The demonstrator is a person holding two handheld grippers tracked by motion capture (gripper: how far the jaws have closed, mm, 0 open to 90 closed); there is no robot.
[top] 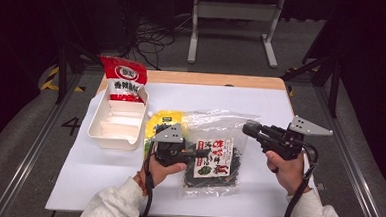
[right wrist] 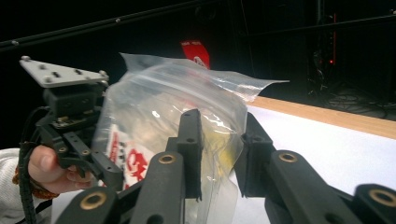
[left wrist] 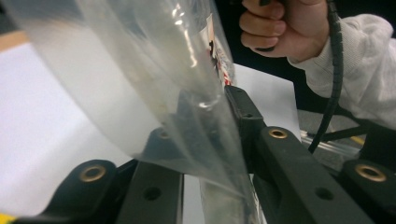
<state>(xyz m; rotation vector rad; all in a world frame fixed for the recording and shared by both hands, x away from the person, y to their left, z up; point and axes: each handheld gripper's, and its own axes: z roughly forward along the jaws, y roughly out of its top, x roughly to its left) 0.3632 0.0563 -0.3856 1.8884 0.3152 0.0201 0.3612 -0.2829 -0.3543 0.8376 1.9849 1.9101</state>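
Clear plastic bag (top: 213,152) of dark dried food: lying on the white tabletop (top: 77,167), just right of the white tray (top: 117,122). Left gripper (top: 191,153) fingers are pinching its left edge. Right gripper (right wrist: 219,154) fingers are straddling the bag film; grip cannot be told

Digit "4" on floor (top: 71,125) left of table; bag labels unreadable.
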